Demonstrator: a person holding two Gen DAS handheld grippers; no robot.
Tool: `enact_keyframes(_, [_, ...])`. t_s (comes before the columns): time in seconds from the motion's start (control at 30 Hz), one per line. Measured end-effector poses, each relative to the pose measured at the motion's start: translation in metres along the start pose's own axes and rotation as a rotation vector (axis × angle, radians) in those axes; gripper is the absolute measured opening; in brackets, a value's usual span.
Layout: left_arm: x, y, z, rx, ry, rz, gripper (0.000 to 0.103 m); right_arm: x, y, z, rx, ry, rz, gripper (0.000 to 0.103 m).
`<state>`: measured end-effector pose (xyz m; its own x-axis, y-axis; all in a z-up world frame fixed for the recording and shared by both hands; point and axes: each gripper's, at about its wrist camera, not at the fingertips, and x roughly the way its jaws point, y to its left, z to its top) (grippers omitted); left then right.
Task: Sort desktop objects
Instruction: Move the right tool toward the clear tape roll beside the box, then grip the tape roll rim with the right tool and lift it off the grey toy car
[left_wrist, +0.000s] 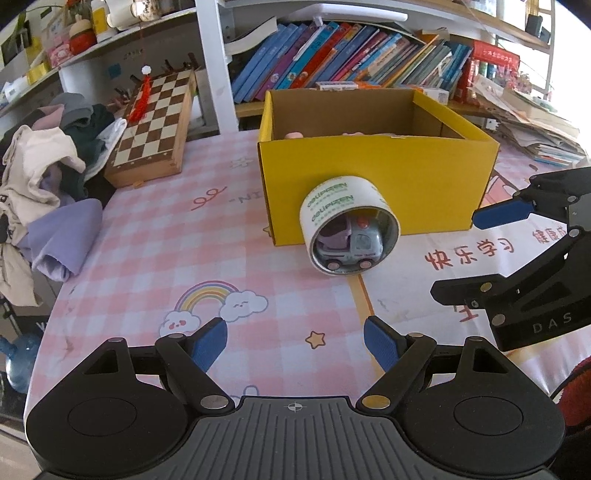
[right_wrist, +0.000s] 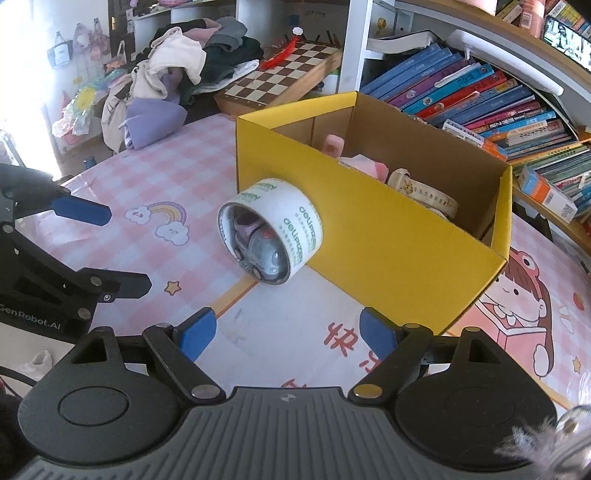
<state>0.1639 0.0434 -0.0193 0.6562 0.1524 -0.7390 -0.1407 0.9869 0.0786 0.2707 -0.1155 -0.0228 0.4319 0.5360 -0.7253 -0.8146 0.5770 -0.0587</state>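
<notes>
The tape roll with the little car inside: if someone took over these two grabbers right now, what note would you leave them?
Left gripper: open, empty.
Right gripper: open, empty.
Tape roll stands on edge on the table mat, against the yellow box; a toy car sits in its core.
Done: some pink items and a beige band already lie in the box.
Left: roll and car are still outside the box.

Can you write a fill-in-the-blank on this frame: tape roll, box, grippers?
1. The toy car sits inside the core of the ____ roll.
2. The tape roll leans against the outside wall of the ____ cardboard box.
3. The left gripper and right gripper both have ____ jaws, with nothing between them.
4. Left of the box, a wooden ____ lies on the table.

Missing words: tape; yellow; open; chessboard
</notes>
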Motion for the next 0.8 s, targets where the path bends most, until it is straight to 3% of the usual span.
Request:
enact_keyframes(0.33, [0.008,0.001,0.004,-0.019,0.024,0.036,0.084,0.015,-0.013,0.012,0.027,-0.026,-0.006,0.081])
enact_keyframes(0.6, [0.017,-0.005,0.013,0.015,0.026,0.055,0.084,0.035,-0.014,0.023,0.028,-0.019,0.039,0.061])
enact_keyframes(0.8, [0.02,-0.006,0.015,0.019,0.033,0.059,0.084,0.049,-0.016,0.033,0.048,-0.026,0.069,0.061])
